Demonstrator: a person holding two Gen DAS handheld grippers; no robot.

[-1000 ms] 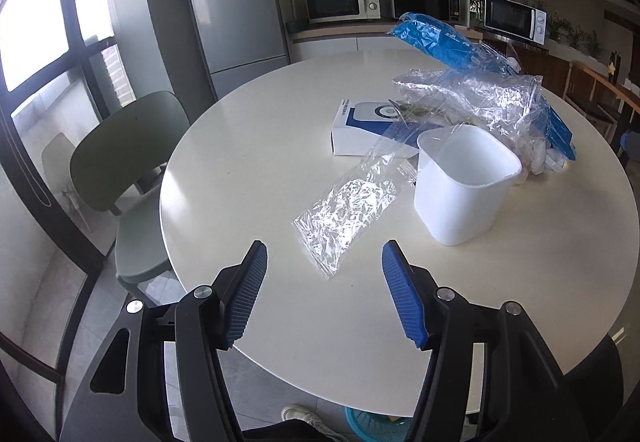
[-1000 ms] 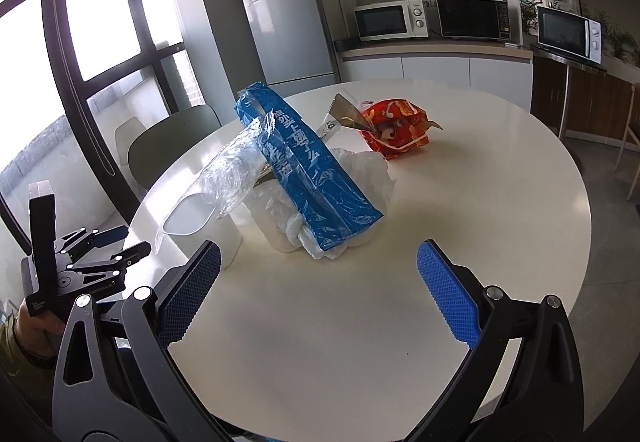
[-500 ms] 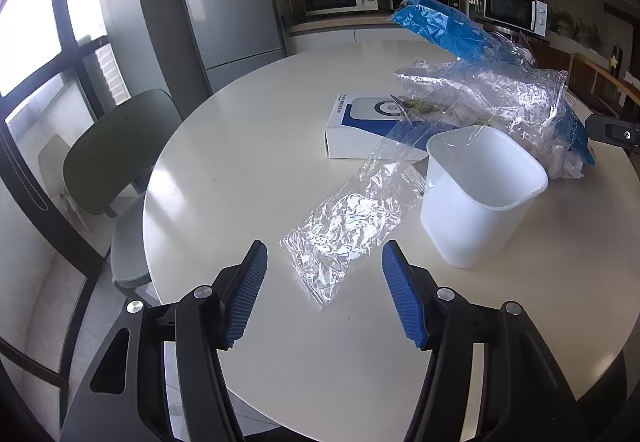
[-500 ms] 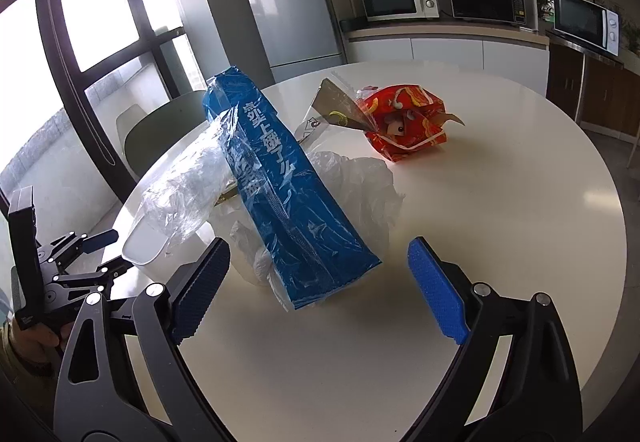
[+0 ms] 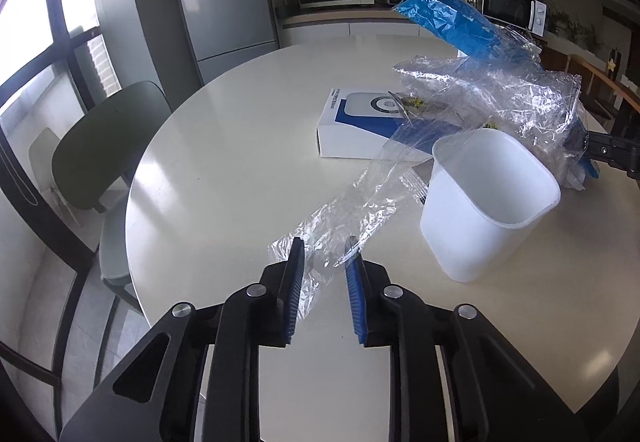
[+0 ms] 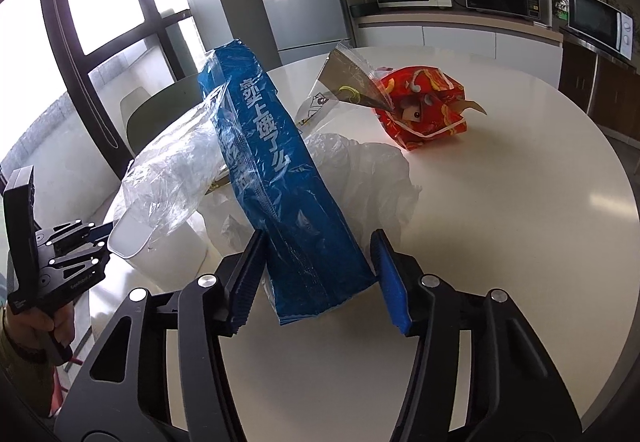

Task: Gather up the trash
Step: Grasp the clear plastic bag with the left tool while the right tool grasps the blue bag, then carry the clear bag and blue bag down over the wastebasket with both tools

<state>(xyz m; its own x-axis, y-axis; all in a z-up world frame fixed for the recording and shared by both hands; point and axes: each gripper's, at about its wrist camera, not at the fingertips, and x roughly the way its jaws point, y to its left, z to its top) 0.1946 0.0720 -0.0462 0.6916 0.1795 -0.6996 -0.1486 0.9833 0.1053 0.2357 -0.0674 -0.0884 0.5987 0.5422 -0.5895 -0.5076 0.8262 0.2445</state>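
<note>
Trash on table: a clear plastic wrapper (image 5: 352,213) lay flat on the round white table (image 5: 224,161), trailing from the near edge toward the white bin (image 5: 484,205); a blue snack bag (image 6: 288,181) stood propped against a heap of white plastic (image 6: 360,169); a red snack packet (image 6: 424,109) lay well apart behind it.
Left gripper (image 5: 325,257): jaws narrowed to a small gap around the near end of the clear plastic wrapper; whether the pads were already pinching the film could not be told.
Right gripper (image 6: 318,254): jaws set wide, one on each side of the lower end of the blue snack bag, neither pad visibly pressing it.
Handling, wrapper: judged very light, limp and slippery; it would likely slide out of a loose pinch, so a bunched fold at the near end seemed the best hold.
Handling, blue snack bag: judged light, crinkly, easily crushed; the flattened lower end offered the firmest purchase.
Other items: a white and blue box (image 5: 352,125) sat behind the wrapper.
</note>
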